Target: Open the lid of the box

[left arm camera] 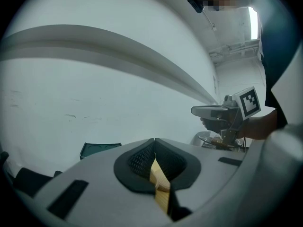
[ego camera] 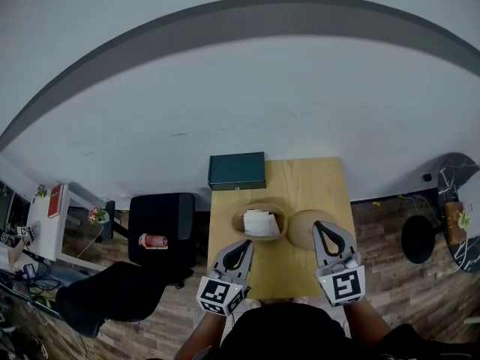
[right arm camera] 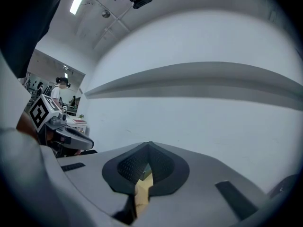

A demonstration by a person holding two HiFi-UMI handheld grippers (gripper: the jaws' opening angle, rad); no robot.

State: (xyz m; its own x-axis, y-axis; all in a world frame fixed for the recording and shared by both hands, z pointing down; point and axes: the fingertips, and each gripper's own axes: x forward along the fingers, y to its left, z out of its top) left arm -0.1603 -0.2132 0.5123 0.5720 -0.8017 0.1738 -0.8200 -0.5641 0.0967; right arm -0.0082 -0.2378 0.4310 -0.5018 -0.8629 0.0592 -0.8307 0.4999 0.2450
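Observation:
On the small wooden table [ego camera: 304, 182] a round wooden box [ego camera: 260, 223] stands open, with white paper inside. Its round lid [ego camera: 301, 229] lies flat on the table just right of it. My left gripper [ego camera: 248, 243] hovers at the box's near left rim, shut and empty, its tips [left arm camera: 154, 139] meeting. Above the lid's near right part is my right gripper [ego camera: 318, 223], shut with nothing between its tips [right arm camera: 149, 144]. Each gripper view shows the other gripper: the right gripper [left arm camera: 226, 111] in the left gripper view and the left gripper [right arm camera: 64, 134] in the right gripper view.
A dark green case [ego camera: 237, 171] lies at the table's far left corner, against the white wall, and the case [left arm camera: 98, 149] also shows in the left gripper view. A black chair [ego camera: 161, 227] stands left of the table, a round black stand [ego camera: 420, 238] to its right.

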